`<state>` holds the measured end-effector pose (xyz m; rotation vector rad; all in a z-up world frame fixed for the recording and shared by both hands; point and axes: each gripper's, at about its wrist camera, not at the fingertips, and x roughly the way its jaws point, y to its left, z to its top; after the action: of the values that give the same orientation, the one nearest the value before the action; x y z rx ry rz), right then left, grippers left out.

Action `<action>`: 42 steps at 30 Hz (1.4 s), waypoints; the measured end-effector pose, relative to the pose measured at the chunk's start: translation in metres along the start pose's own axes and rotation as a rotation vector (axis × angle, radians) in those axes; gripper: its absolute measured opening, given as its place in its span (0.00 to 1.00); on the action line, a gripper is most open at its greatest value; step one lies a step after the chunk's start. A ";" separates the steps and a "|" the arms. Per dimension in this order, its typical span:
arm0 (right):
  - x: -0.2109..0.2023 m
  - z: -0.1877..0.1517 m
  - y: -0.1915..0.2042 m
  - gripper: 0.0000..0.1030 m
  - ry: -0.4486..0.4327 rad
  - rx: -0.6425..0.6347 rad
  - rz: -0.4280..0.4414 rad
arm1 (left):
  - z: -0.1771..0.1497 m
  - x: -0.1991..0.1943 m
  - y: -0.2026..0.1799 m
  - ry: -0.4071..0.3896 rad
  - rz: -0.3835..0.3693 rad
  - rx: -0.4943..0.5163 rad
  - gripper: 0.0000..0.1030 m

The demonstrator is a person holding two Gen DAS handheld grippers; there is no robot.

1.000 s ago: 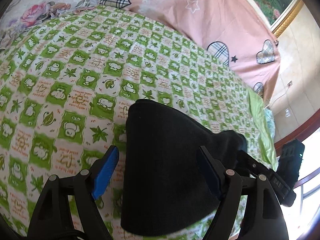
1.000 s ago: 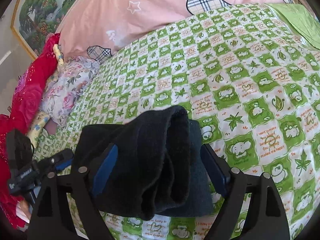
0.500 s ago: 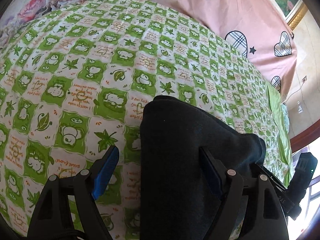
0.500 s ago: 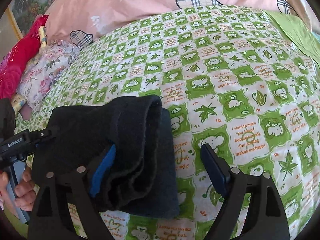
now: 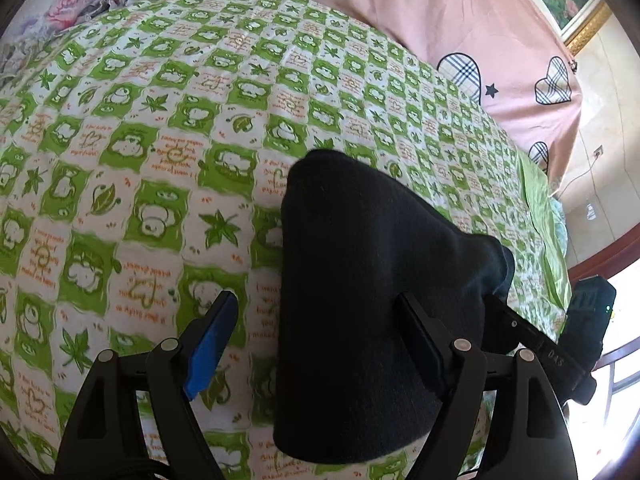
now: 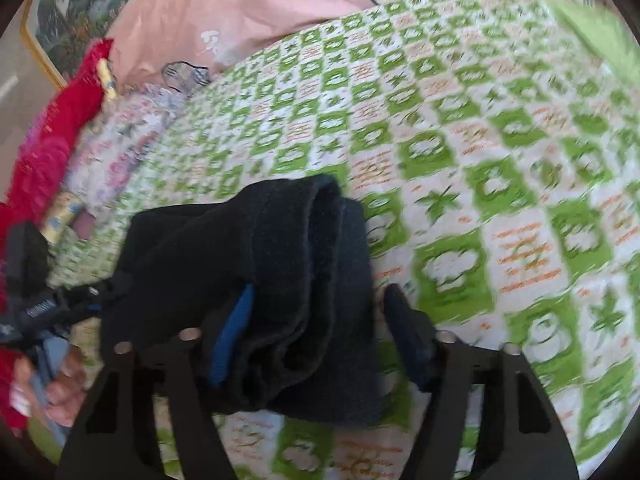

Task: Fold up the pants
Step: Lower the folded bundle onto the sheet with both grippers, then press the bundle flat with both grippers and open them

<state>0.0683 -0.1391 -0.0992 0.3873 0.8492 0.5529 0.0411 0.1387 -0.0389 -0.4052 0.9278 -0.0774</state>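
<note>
While left gripper (image 5: 316, 340) gapes, right gripper (image 6: 320, 328) closing round folded pants (image 6: 280, 280); hand (image 6: 56, 384) only in right view.

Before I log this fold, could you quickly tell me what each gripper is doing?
Left gripper: open, black pants between the jaws.
Right gripper: just closing around the pants' folded edge; grip cannot be told.

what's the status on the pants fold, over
Left gripper open, black pants between its fingers, left pad clear. Right gripper jaws just closing around the folded bundle, grip unconfirmed. Pants folded thick on the green checked bedspread. Nothing in the way.
</note>
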 end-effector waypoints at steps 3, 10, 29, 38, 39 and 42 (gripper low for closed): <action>0.001 -0.003 -0.005 0.60 0.007 0.035 0.031 | -0.003 0.006 -0.001 0.005 0.017 -0.001 0.77; 0.002 -0.004 -0.003 0.60 0.016 0.050 0.040 | -0.005 0.009 -0.010 0.004 0.007 0.026 0.52; -0.029 0.011 0.064 0.43 -0.066 -0.085 0.095 | 0.003 -0.066 0.000 -0.152 -0.030 0.025 0.27; -0.001 0.028 0.117 0.43 -0.053 -0.163 0.151 | 0.018 -0.098 0.042 -0.222 0.028 -0.021 0.28; 0.003 0.030 0.121 0.43 -0.050 -0.169 0.155 | 0.021 -0.099 0.047 -0.226 0.036 -0.026 0.28; 0.015 0.036 0.134 0.43 -0.043 -0.187 0.165 | 0.029 -0.103 0.061 -0.235 0.055 -0.034 0.28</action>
<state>0.0642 -0.0270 -0.0156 0.2978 0.7213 0.7681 -0.0046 0.2281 0.0317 -0.4105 0.7087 0.0365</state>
